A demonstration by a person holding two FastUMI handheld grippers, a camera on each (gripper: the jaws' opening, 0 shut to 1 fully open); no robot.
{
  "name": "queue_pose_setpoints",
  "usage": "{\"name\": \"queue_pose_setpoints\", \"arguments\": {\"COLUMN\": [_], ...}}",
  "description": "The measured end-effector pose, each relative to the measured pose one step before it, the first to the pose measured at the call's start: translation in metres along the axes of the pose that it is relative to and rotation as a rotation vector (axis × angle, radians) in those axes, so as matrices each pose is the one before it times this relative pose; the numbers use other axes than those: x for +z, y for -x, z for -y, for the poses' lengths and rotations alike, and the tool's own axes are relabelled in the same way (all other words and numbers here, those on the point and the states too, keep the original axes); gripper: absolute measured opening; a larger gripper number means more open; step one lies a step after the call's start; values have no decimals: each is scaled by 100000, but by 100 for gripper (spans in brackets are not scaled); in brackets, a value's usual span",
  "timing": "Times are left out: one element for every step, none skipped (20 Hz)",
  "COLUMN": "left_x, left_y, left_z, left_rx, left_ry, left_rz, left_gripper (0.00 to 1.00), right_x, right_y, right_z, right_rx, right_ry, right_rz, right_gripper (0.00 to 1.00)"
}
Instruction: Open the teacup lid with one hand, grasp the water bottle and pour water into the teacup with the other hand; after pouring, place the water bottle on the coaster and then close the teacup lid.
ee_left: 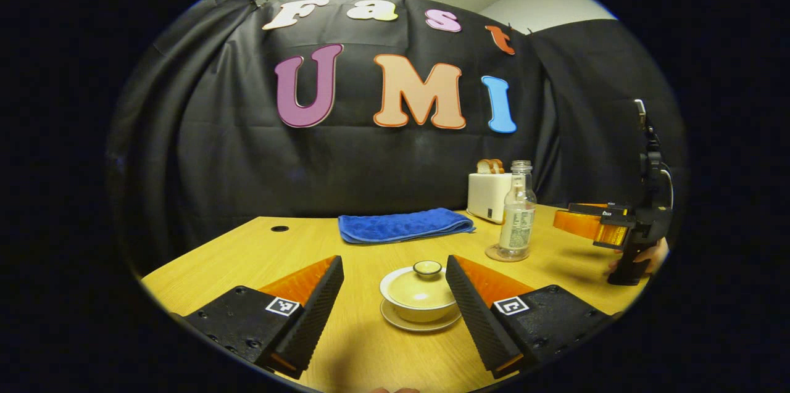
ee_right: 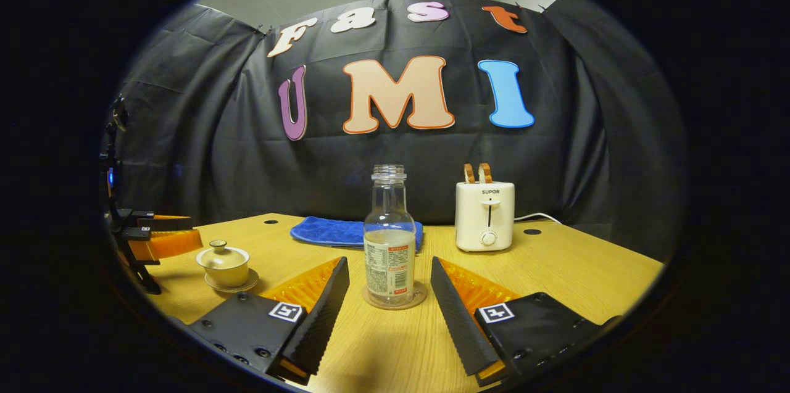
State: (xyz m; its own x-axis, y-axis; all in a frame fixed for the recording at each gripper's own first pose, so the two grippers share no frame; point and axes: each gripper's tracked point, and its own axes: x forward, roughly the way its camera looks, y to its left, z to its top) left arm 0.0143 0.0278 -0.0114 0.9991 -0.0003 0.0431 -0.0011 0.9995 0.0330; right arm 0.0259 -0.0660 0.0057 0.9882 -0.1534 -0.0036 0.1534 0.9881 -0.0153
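Observation:
A pale lidded teacup (ee_left: 421,294) stands on its saucer (ee_left: 419,321), the lid with its small knob (ee_left: 427,268) in place. My left gripper (ee_left: 395,300) is open, its fingers on either side of the cup without touching it. The clear, capless water bottle (ee_right: 389,239), partly filled, stands upright on a round coaster (ee_right: 395,301). My right gripper (ee_right: 390,303) is open just in front of the bottle, fingers apart from it. The bottle (ee_left: 517,211) appears right of the cup in the left gripper view; the teacup (ee_right: 223,264) sits far left in the right gripper view.
A folded blue towel (ee_left: 404,225) lies behind the cup near the wall. A white toaster (ee_right: 485,215) with bread slices stands at the back right, its cord trailing off. The other gripper (ee_left: 608,226) and a hand show at the right of the left gripper view.

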Motion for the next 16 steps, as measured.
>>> {"name": "queue_pose_setpoints", "arguments": {"left_x": [-92,-34,36,-32,37,20,-52,-33,-32,45,-14,-7,41,144,-213,43], "left_y": [175,34,90,-83,114,-51,-47,-125,-108,-79,-194,-59,70,-17,-148,-81], "left_z": [-657,-561,-550,-472,-476,-355,-365,-539,-402,-303,-177,54,267,214,13,-135], "left_rx": [2946,3044,2956,2667,2533,2194,2264,2506,2037,1676,997,-140,-971,-1059,-352,394], "left_ry": [-70,85,-156,36,-132,-37,-57,-67,-34,-64,-47,-14,-16,155,-159,124], "left_rz": [-102,1,39,-219,113,-170,39,63,-101,119,-179,-64,274,687,-376,69], "left_gripper": [98,98,98,98,98,98,97,98,98,97,99,97,98,98,98,98], "right_x": [35,25,27,-20,-8,13,29,-40,23,7,-11,1,22,-19,27,-34], "right_y": [-18,90,25,37,-3,8,81,-38,15,-5,13,-46,-19,38,-27,77], "right_z": [340,280,205,102,145,282,262,65,-30,14,12,0,-4,22,70,336], "right_rx": [-1705,-1464,-1044,-741,-956,-1260,-1200,-561,-63,-16,3,14,9,16,-337,-1515], "right_ry": [67,39,9,64,36,72,16,1,17,18,-4,17,-5,6,72,12], "right_rz": [76,66,60,11,30,82,83,51,-29,21,-13,13,-22,26,-63,-5], "right_gripper": [83,83,85,87,83,83,83,83,83,83,83,83,82,82,82,83]}}
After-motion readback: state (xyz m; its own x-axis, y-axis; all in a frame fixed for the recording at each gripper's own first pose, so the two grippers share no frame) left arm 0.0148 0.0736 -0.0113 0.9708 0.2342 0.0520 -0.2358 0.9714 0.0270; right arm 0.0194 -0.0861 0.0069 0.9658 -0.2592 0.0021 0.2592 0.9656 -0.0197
